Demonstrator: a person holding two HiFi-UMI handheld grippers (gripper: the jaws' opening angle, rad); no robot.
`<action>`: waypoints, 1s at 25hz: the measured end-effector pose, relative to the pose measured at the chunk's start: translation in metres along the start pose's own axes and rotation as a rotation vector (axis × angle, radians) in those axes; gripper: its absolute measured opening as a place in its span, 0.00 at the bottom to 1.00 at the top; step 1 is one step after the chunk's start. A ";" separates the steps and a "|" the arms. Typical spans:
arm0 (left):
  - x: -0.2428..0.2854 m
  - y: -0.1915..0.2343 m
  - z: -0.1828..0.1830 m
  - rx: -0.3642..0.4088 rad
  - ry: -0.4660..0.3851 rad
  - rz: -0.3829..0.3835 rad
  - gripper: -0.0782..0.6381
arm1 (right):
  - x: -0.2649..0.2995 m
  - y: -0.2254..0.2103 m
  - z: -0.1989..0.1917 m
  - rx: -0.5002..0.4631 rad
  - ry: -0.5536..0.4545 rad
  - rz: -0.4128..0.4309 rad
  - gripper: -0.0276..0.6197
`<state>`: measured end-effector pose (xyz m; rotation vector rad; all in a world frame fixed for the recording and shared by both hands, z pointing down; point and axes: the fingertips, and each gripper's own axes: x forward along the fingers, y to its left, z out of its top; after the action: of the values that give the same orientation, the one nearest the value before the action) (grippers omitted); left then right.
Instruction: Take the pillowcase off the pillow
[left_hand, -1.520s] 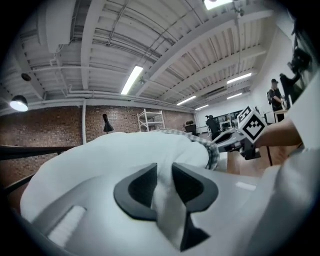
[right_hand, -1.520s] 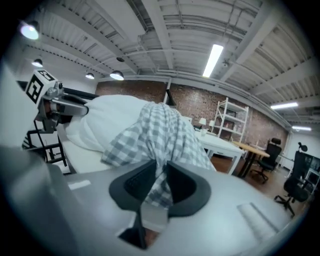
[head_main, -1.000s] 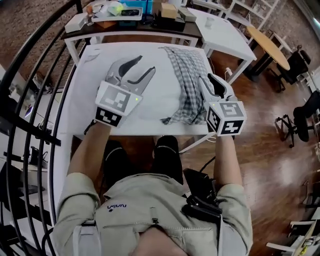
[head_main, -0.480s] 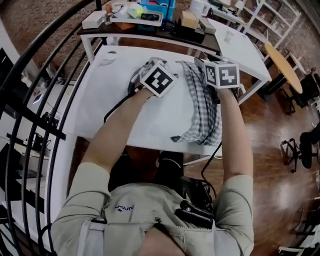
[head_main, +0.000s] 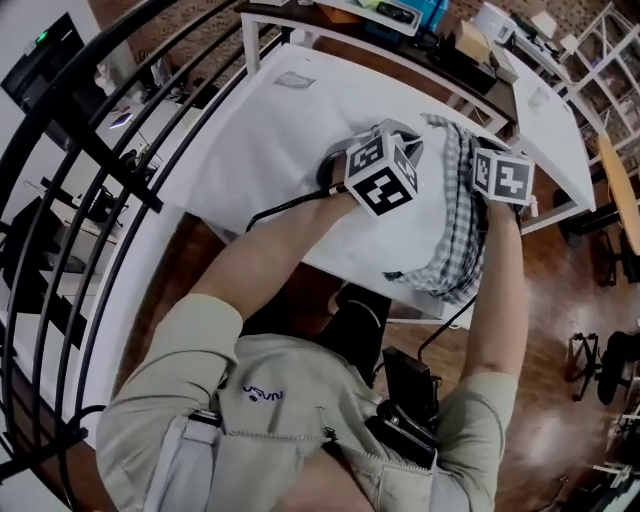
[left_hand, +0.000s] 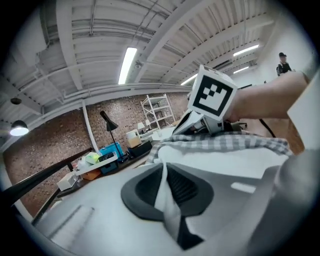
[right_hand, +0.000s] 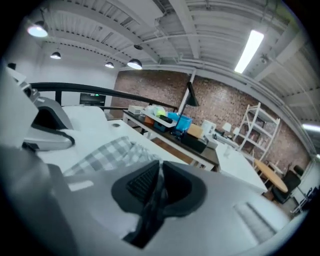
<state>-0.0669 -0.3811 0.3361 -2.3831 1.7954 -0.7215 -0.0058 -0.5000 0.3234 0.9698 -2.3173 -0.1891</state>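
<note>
At the near edge of the white tabletop (head_main: 250, 130), right of centre in the head view, the checked pillowcase (head_main: 462, 235) is seen draped over the white pillow (head_main: 418, 232). Just beyond, both sets of jaws have just been closing. The left hand-held gripper (left_hand: 165, 192) is clamped on a fold of white pillow fabric, the right hand-held gripper (right_hand: 156, 189) on a thin dark fold, judged to be the pillowcase hem. The pillow should be held still while the pillowcase is drawn steadily rightward, the 2 grips kept firm.
</note>
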 end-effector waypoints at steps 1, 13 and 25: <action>-0.008 0.003 0.011 -0.015 -0.031 0.009 0.13 | -0.005 -0.009 0.003 -0.003 -0.013 -0.026 0.08; -0.074 0.030 0.056 -0.114 -0.188 0.019 0.13 | -0.026 -0.095 -0.002 0.029 -0.012 -0.283 0.08; -0.034 0.025 0.000 -0.140 -0.091 0.006 0.13 | 0.012 -0.080 -0.066 0.185 0.058 -0.191 0.09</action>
<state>-0.0966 -0.3574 0.3164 -2.4512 1.8735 -0.4926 0.0746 -0.5597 0.3543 1.2727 -2.2172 -0.0229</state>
